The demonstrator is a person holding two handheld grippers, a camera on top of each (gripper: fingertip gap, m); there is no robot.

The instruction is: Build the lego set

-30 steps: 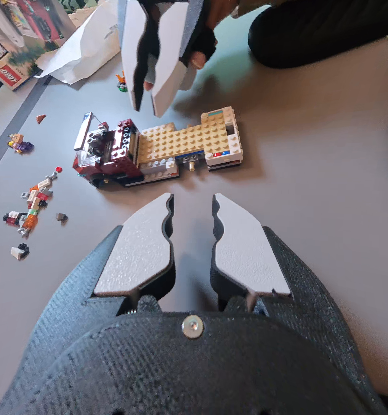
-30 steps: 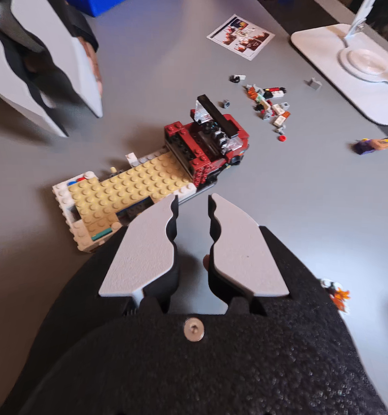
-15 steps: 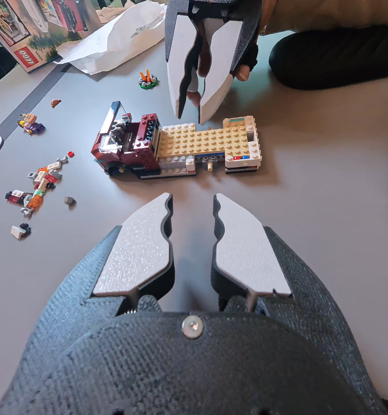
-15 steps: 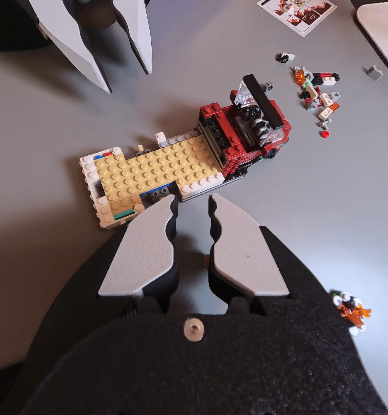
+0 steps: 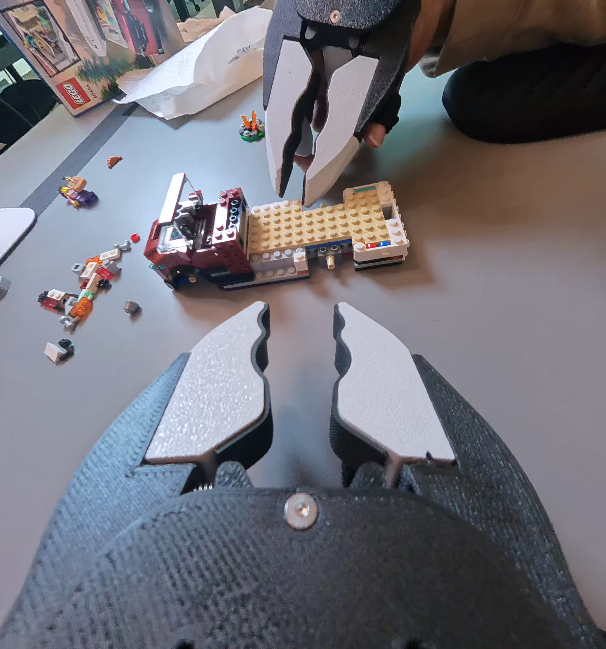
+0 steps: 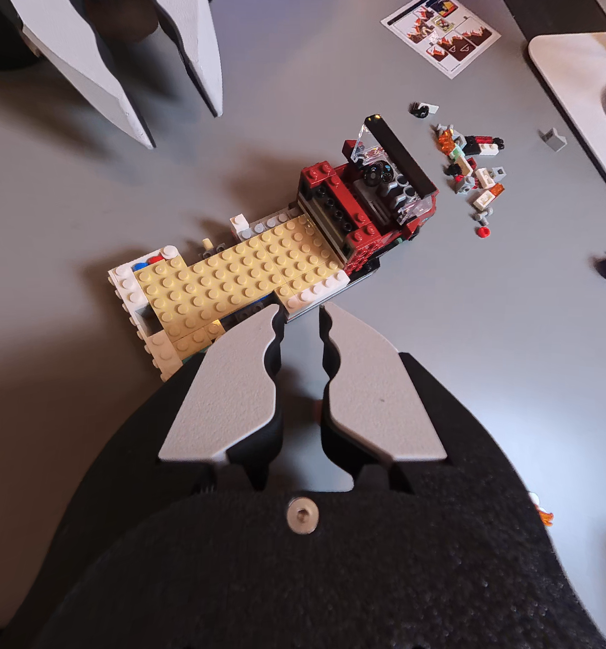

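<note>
Since the earlier frames the right tool [image 6: 300, 309] had come down and in toward the brick truck [image 5: 277, 235], and its jaws had drawn somewhat closer together; the left tool [image 5: 301, 307] had barely shifted.

At the left of the left wrist view a scatter of loose bricks [image 5: 87, 277] lay on the grey table [image 5: 505, 316], with a small purple figure piece [image 5: 78, 193] farther back and a printed box [image 5: 73, 52] and crumpled white paper [image 5: 203, 66] beyond. The truck stood in the middle of the table: a dark red cab [image 5: 199, 235] with a tilted clear windscreen, then a long tan studded bed [image 5: 315, 224] edged in white, with red and blue studs at its rear corner. No wheels showed, and a tan axle pin stuck out of its near side.

The left tool hung a little short of the truck's near side, jaws moderately wide, gripping nothing. The right tool, seen beyond the truck, pointed down with its tips just at the far edge of the bed, the gap between them narrow but plain, holding nothing. A small orange flame piece [image 5: 250, 126] sat just left of it.
</note>
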